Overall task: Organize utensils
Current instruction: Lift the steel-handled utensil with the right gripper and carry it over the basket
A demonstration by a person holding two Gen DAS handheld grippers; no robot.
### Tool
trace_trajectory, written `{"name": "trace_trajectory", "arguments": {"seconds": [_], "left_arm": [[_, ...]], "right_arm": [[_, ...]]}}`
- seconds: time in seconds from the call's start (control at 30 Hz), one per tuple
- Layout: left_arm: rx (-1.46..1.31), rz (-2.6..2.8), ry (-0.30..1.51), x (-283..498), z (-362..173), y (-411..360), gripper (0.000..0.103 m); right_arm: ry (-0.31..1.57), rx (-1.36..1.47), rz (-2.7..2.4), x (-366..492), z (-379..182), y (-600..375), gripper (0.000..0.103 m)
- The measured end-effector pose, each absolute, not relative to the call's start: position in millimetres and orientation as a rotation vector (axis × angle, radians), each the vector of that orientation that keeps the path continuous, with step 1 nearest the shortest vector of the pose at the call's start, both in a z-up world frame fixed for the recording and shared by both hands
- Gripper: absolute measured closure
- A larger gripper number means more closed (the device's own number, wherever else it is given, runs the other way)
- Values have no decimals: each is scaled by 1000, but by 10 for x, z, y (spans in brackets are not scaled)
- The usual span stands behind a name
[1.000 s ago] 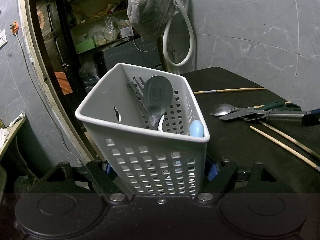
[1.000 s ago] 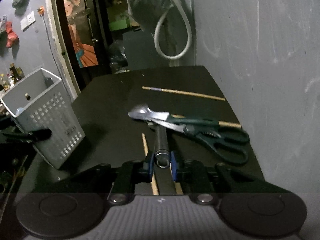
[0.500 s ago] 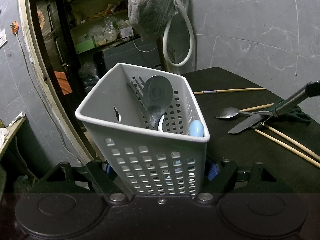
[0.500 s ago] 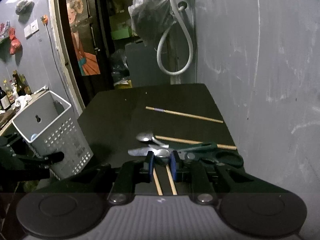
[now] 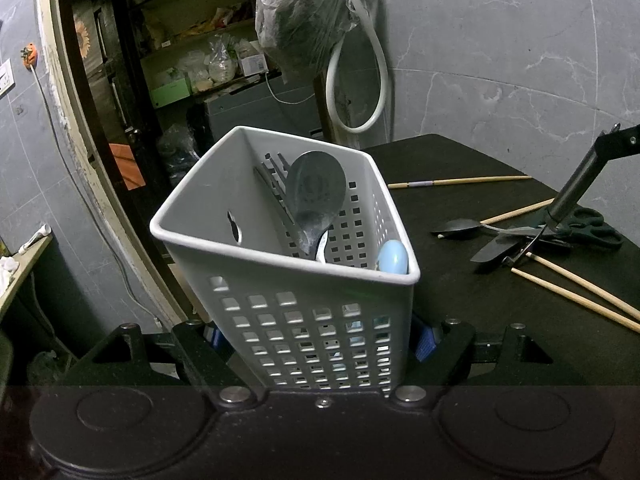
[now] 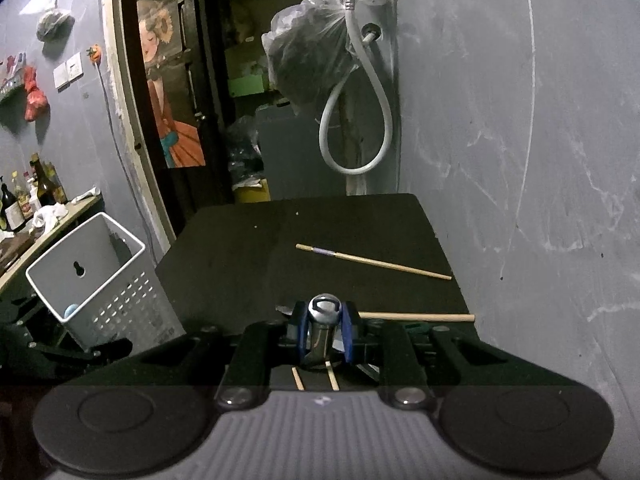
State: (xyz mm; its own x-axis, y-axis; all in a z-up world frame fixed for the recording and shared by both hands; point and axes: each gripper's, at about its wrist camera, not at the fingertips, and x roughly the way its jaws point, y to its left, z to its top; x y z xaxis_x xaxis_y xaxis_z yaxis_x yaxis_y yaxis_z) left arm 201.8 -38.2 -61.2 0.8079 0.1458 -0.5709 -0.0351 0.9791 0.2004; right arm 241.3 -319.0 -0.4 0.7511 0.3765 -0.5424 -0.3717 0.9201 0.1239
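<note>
My left gripper is shut on the white perforated utensil basket, which holds a large metal spoon and a light blue utensil. My right gripper is shut on the round metal handle of a knife. In the left wrist view the knife is tilted up, its dark blade low over the black table. A metal spoon, green scissors and chopsticks lie beside the blade. The basket also shows in the right wrist view.
One chopstick lies alone toward the far end of the table; another lies just beyond my right gripper. A grey wall borders the table's right side. A hose loop and a plastic bag hang at the back.
My right gripper has lifted the knife handle, swinging it from flat on the table to steeply tilted, and the right view has risen. The left gripper and basket have not moved.
</note>
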Motion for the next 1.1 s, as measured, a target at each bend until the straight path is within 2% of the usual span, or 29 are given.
{"name": "trace_trajectory", "arguments": {"seconds": [0.7,1.1], "left_arm": [[185,97,624,2021,-617,-378,20],[185,98,623,2023,-617,-387,20]], "right_arm": [[564,54,403,2553,-117,-3070,83],[412,72,556,2571,527,-2844,83]]}}
